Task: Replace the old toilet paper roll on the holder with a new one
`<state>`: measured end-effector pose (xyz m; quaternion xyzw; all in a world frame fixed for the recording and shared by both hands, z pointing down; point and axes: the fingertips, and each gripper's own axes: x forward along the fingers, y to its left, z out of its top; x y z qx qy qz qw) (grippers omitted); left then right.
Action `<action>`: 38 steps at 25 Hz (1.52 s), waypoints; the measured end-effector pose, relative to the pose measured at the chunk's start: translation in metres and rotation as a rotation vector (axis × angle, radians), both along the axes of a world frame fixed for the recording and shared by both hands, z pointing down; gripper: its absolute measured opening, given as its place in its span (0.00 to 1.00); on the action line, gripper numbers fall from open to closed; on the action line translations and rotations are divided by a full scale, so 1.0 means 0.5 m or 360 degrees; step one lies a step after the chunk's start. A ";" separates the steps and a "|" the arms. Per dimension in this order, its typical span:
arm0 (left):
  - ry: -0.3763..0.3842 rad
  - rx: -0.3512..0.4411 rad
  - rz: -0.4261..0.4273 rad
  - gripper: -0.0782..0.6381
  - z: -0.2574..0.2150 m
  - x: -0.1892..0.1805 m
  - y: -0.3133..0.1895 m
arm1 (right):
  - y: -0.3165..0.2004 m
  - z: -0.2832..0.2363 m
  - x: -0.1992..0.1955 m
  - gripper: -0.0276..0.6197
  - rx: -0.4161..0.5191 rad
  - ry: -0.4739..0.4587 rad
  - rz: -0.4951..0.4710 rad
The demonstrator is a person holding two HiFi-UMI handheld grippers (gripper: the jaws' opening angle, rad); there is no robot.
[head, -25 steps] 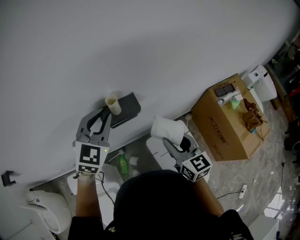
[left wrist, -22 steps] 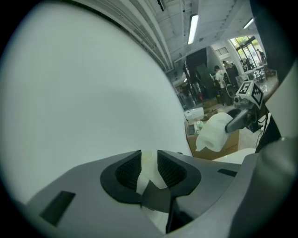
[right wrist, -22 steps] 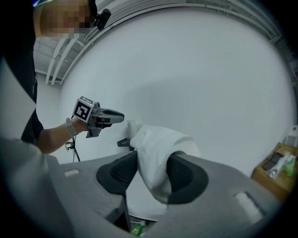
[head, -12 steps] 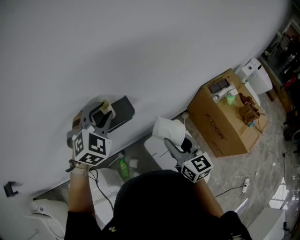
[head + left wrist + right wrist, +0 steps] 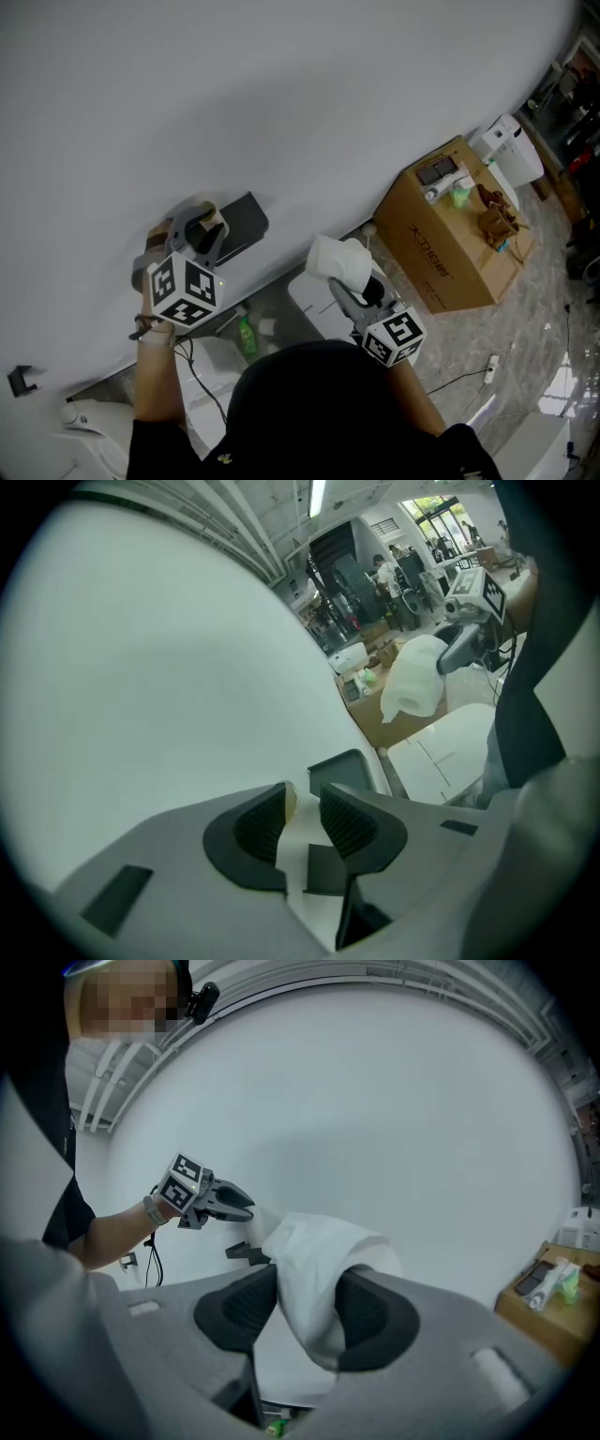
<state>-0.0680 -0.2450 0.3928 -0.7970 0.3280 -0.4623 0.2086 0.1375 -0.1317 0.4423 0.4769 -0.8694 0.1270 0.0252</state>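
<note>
1. While closing in on old core [image 5: 289,796], not yet clamped: L gripper [image 5: 305,803] jaws narrowing, core rim up against one pad [image 5: 255,829], other pad seemingly clear of it.
2. Old core at holder [image 5: 246,217] on wall [image 5: 281,94]; in head view, right betw. L jaws at holder's left end.
3. R gripper [image 5: 307,1316] clamped on new roll [image 5: 323,1251], jaws sunk into soft paper; parked lower and to the right, well apart from holder.
4. Risk 1: off-centre bite on core, then crushed cardboard or a sideways pop-out and a drop. Cause: contact on one pad first, plus thin hollow tube w/ little stiffness.
5. Risk 2: jaw tip snagging holder. Cause: dark plate sitting just behind jaws in L gripper view, little room for error on approach.
6. Risk 3: core binding on lift-off. Cause: pulling at an angle to whatever peg carries it; peg itself not visible.
7. Risk 4: new roll unwinding or slipping. Cause: grip apparently on loose outer wraps, w/ a flap hanging free.
</note>
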 end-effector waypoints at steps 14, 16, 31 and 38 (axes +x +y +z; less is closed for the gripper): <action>0.0209 -0.0037 -0.0071 0.18 -0.016 -0.008 0.023 | 0.000 0.000 -0.003 0.34 0.0000 -0.0016 -0.0031; 0.0237 -0.0031 -0.0087 0.18 -0.021 -0.013 0.030 | 0.000 0.001 -0.003 0.34 0.0001 -0.0016 -0.0039; 0.0402 0.0071 -0.0372 0.16 -0.034 -0.109 0.144 | 0.002 -0.012 -0.053 0.34 0.0009 -0.0004 -0.0237; 0.0494 0.0046 -0.0565 0.16 0.001 -0.174 0.226 | 0.007 -0.005 -0.108 0.34 -0.0002 0.0003 -0.0368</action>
